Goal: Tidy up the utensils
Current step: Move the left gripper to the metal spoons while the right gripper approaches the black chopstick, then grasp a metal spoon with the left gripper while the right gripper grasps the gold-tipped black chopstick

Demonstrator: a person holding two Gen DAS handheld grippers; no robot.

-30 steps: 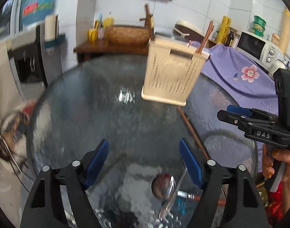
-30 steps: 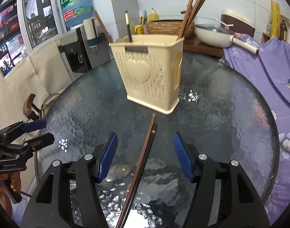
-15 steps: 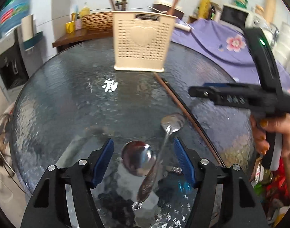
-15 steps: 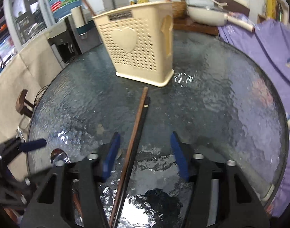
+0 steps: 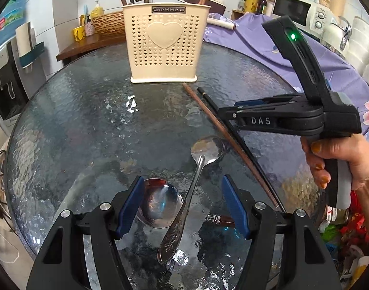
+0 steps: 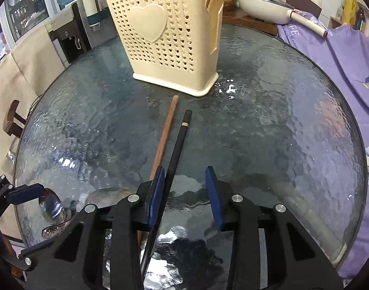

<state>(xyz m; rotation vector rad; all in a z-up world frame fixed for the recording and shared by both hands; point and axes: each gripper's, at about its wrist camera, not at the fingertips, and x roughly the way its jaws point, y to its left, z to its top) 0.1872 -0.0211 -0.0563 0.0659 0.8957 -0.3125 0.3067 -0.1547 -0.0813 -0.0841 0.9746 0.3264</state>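
Both my grippers tilt down at the round textured glass table [image 5: 63,111]. My left gripper [image 5: 183,204] stands wide over two steel spoons [image 5: 199,166]. My right gripper [image 6: 185,191] has been narrowing with the black chopstick [image 6: 177,145] inside, brown wooden chopstick [image 6: 164,135] just outside; can't tell if it's pinched yet. Ahead, the cream perforated plastic utensil basket [image 5: 164,46] holds several chopsticks. Plenty of bare glass around.

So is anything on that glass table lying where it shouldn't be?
Yes. A brown wooden chopstick and a black chopstick lie loose on the round glass table, and two steel spoons cross near its edge, instead of standing in the cream perforated holder.
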